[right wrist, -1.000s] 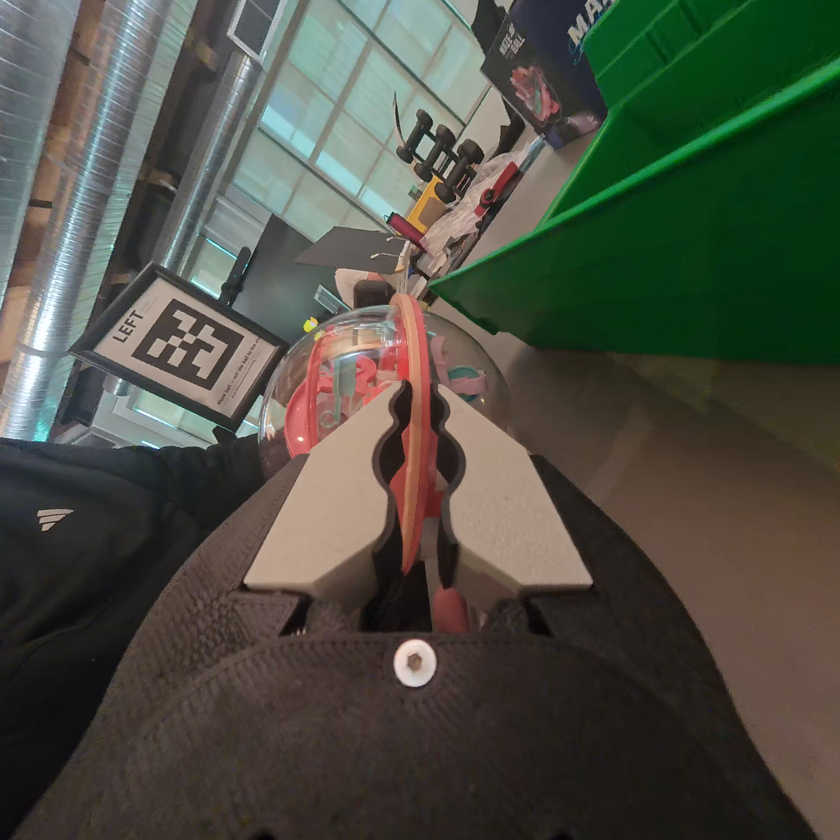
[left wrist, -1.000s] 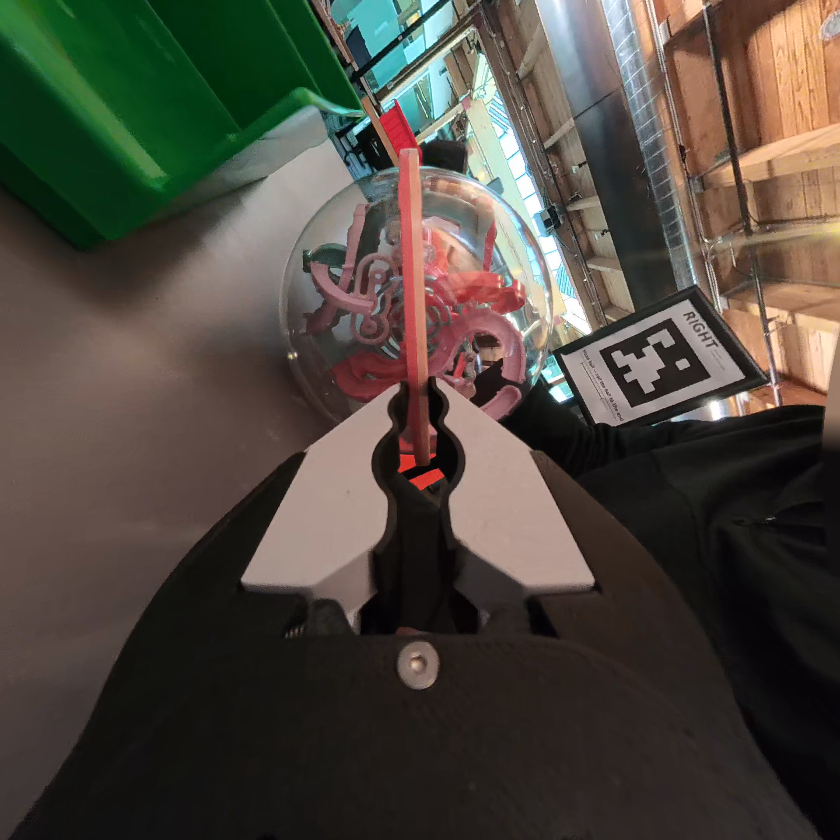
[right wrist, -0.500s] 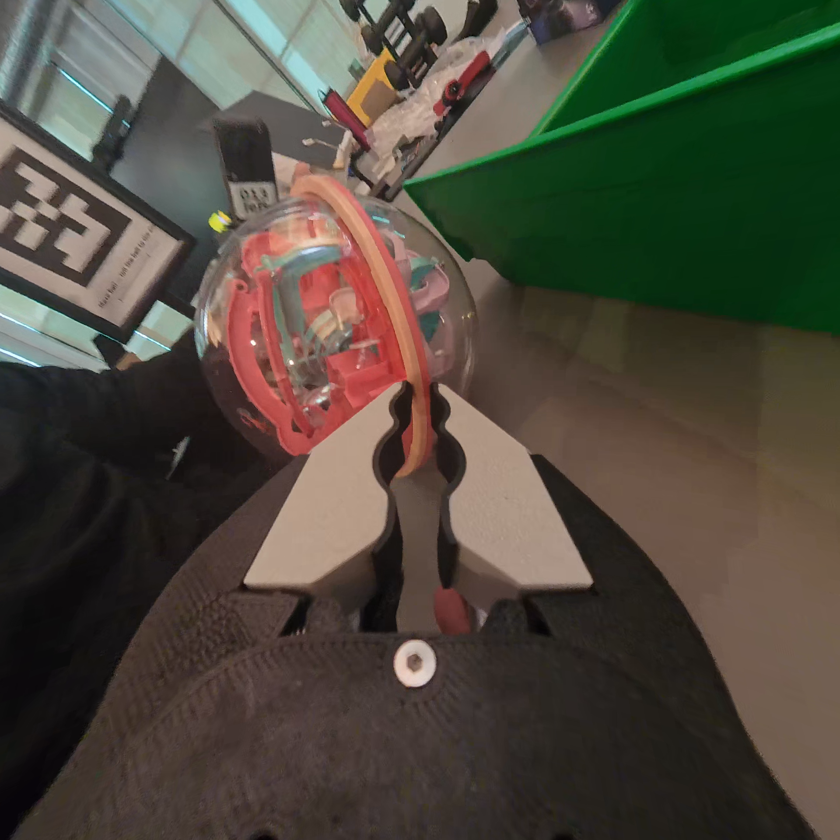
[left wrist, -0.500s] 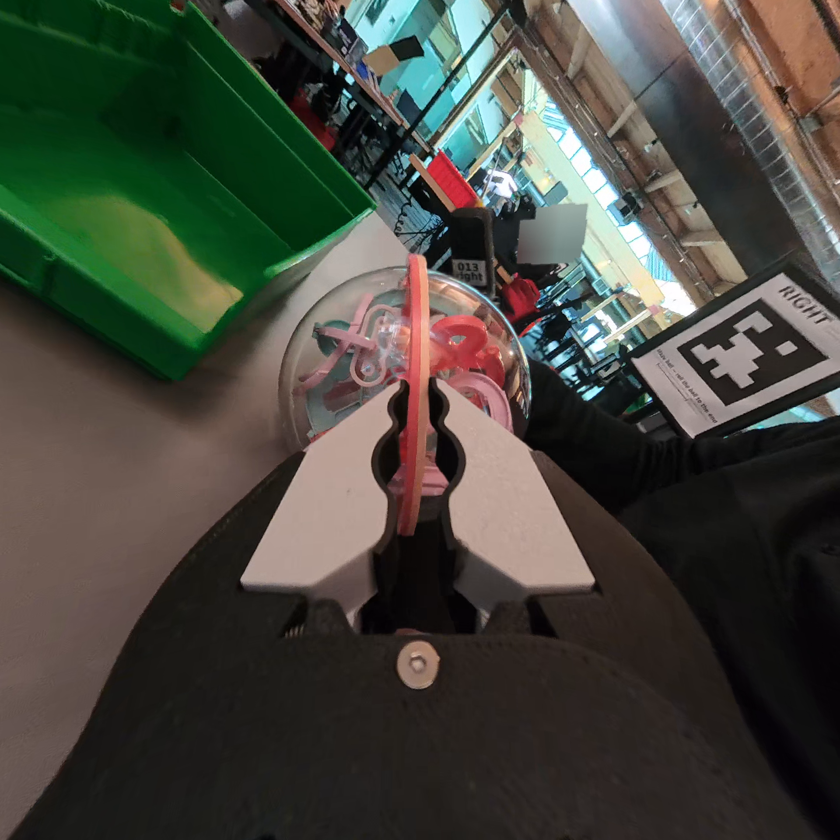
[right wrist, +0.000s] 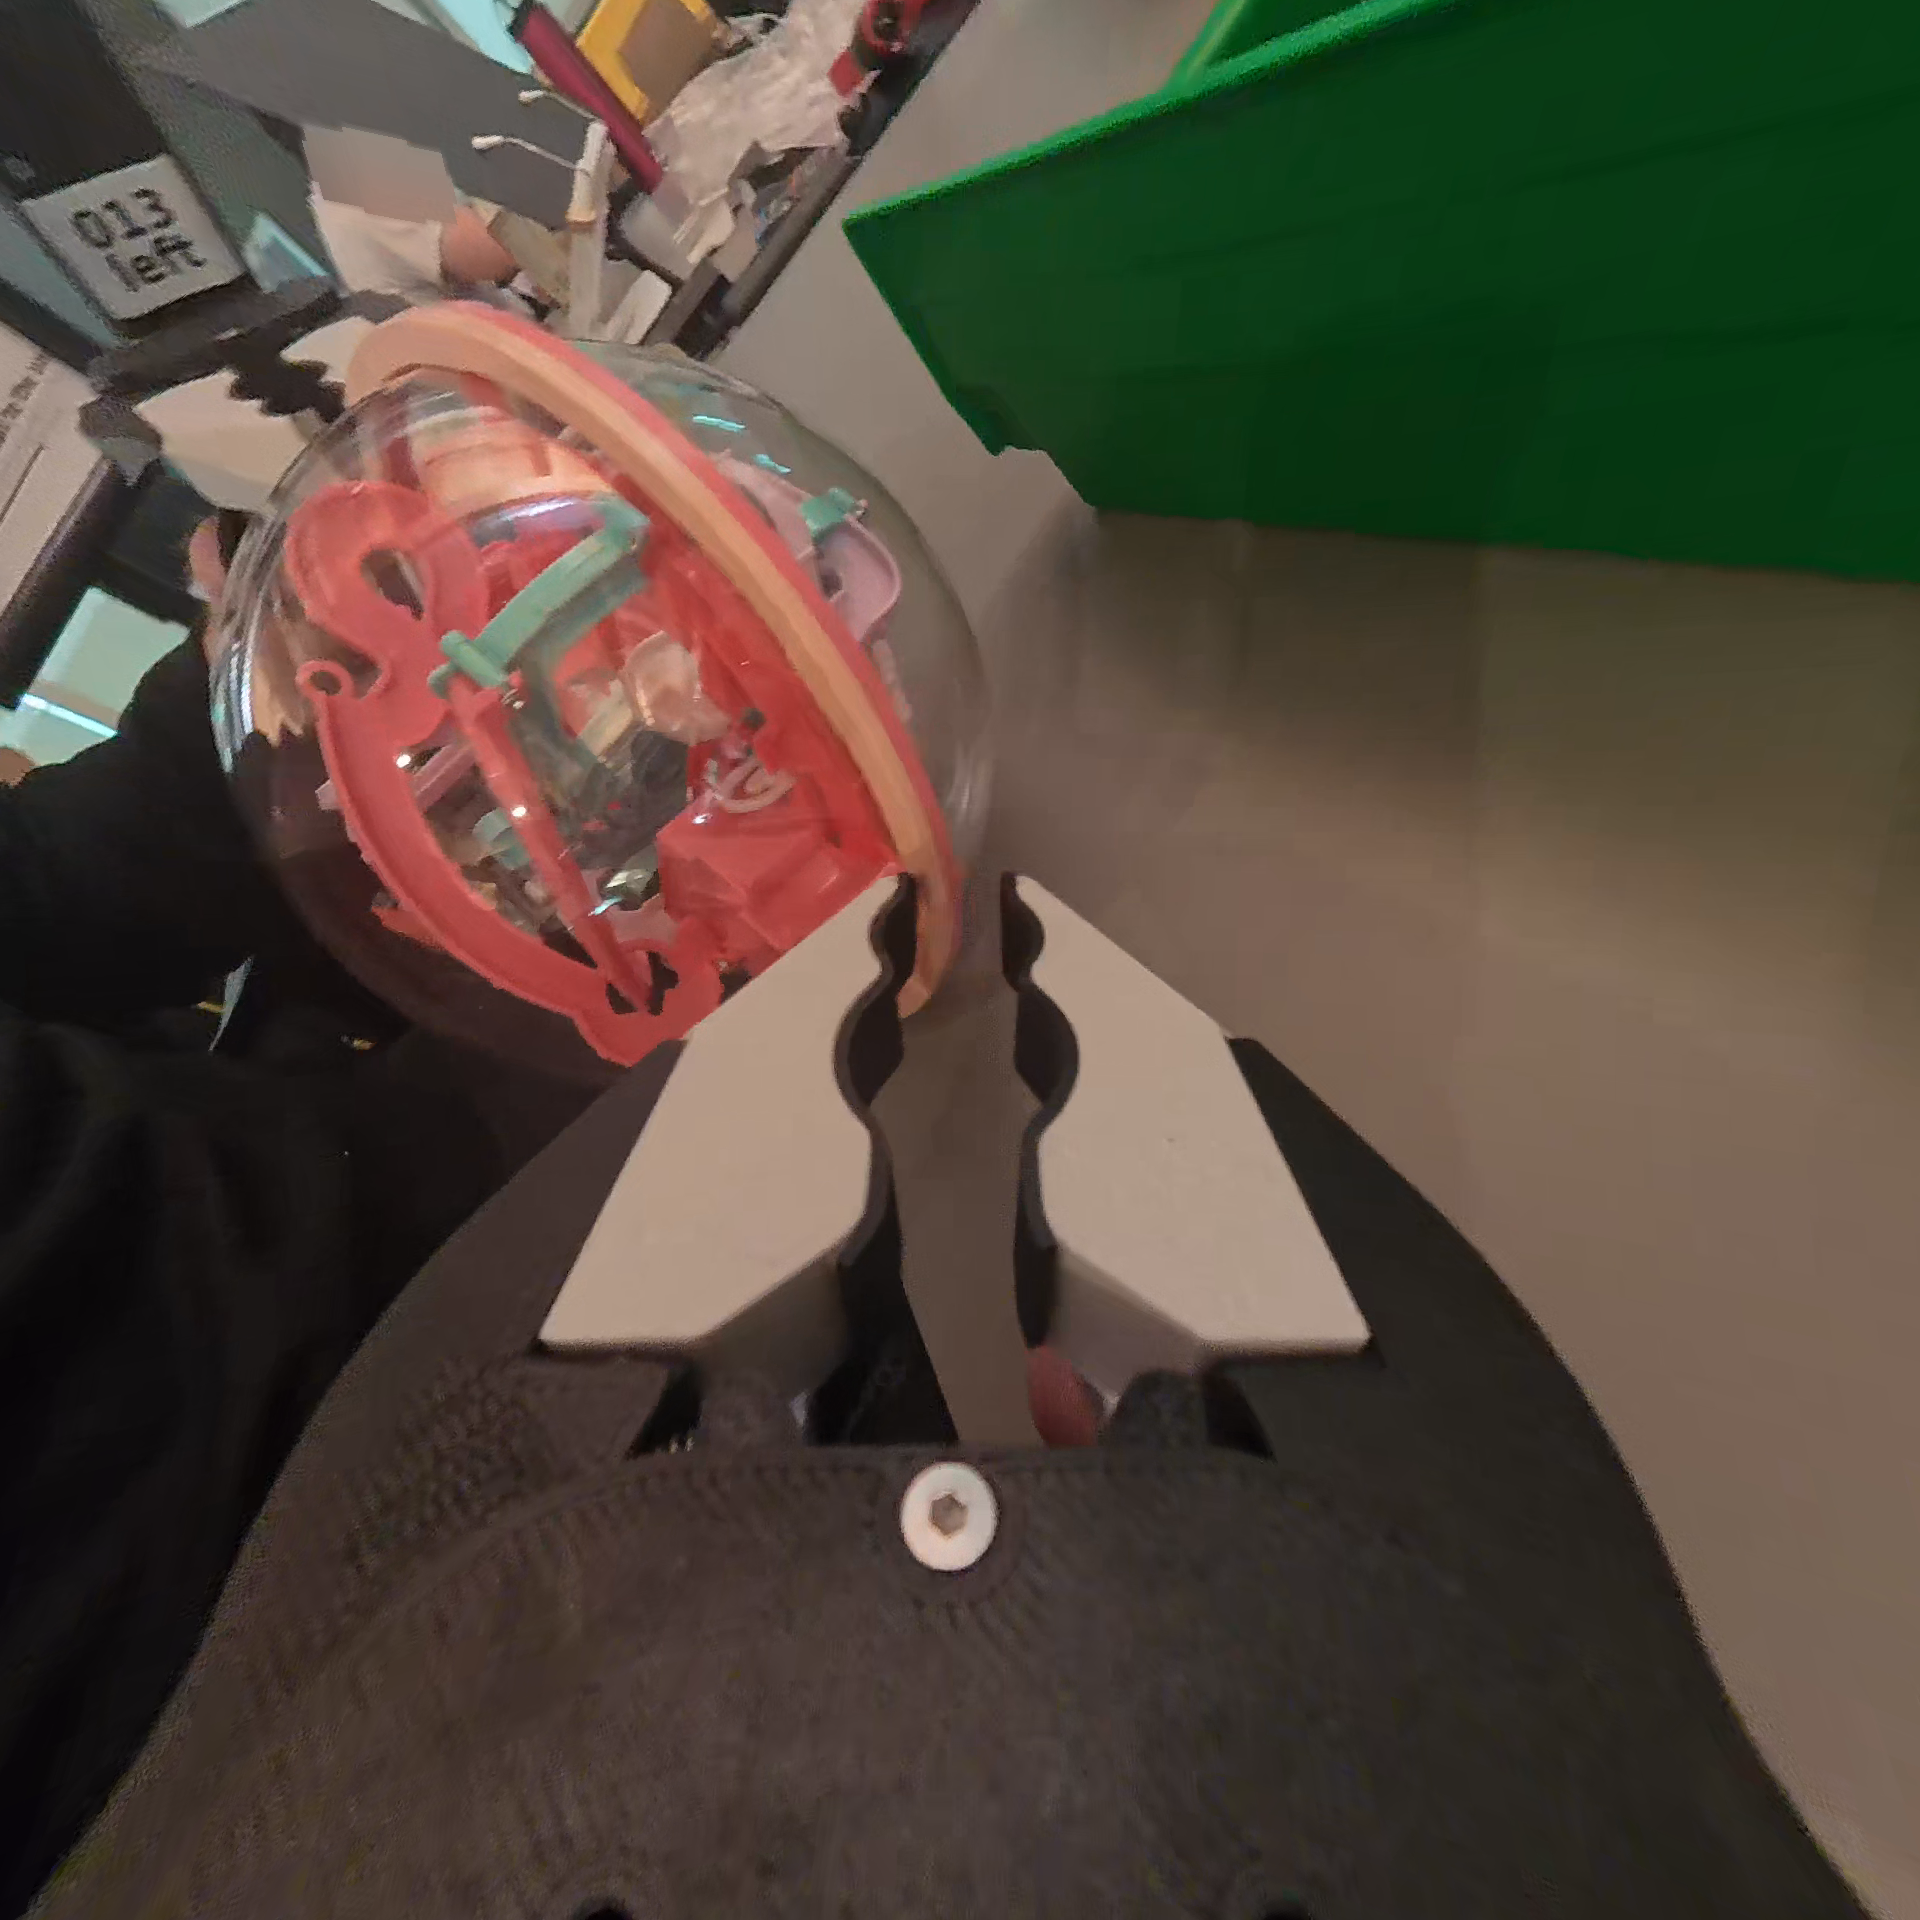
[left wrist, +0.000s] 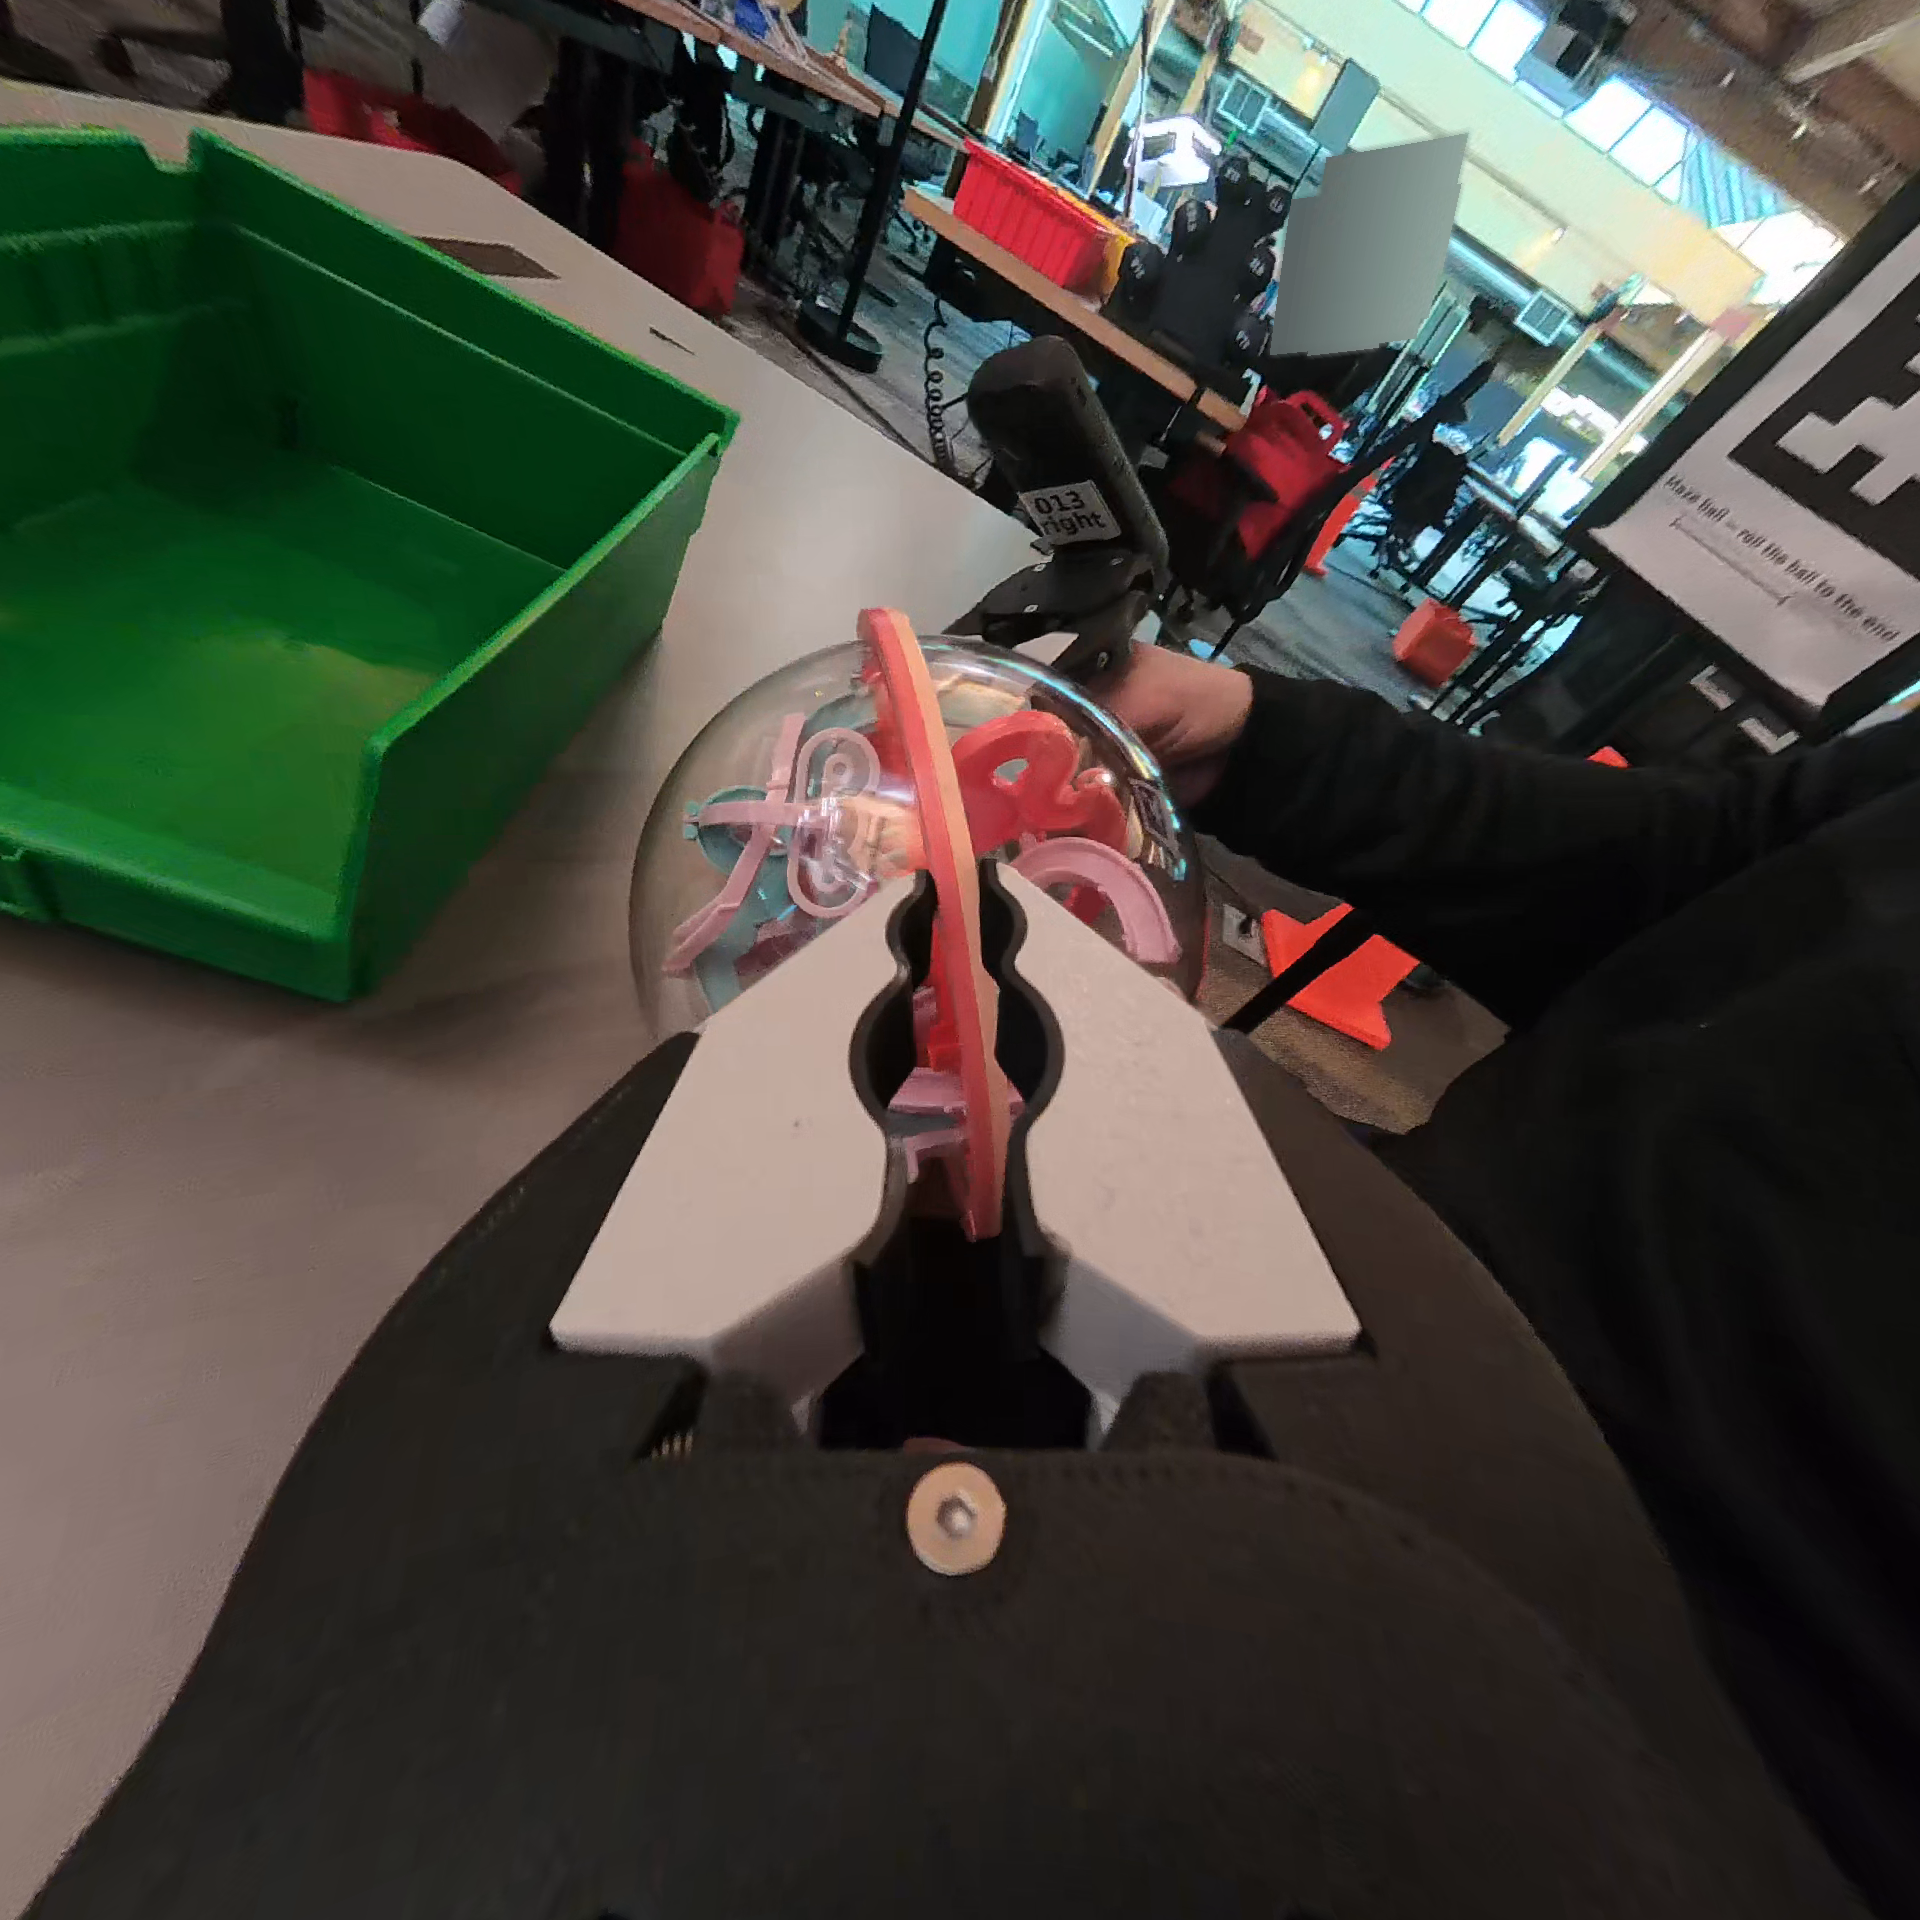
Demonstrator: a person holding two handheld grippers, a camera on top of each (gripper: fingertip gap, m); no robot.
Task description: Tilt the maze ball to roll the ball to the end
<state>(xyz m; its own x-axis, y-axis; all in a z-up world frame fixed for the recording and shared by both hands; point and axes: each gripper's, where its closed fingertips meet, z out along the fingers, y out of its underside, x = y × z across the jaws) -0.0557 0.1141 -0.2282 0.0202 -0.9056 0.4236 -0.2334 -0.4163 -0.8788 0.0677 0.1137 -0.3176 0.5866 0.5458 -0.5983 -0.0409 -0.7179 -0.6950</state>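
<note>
The maze ball point(left wrist: 914, 831) sits over the grey table point(left wrist: 208, 1195), just beside the near corner of the green bin point(left wrist: 343, 582). Its coral rim point(left wrist: 935, 790) runs upright, edge-on to the left gripper point(left wrist: 956, 904). In the right wrist view the rim point(right wrist: 727, 540) arcs from upper left, away from the bin point(right wrist: 1455, 312), down to lower right.

The left gripper's fingers point(left wrist: 810, 1091) pinch the rim between them, pads pressed on both sides. The right gripper point(right wrist: 956, 904) has its jaws spread. The rim's lower end sits against the left pad, with a clear gap to the right finger point(right wrist: 1143, 1091).

Each gripper carries a white label point(left wrist: 1070, 514) point(right wrist: 125, 239) on its handle, and a framed card point(left wrist: 1808, 499) with a black-and-white marker and printed lines stands to the ball's right.

A hand point(left wrist: 1184, 717) in a black sleeve point(left wrist: 1507, 831) reaches behind the ball, gripping the right handle.
</note>
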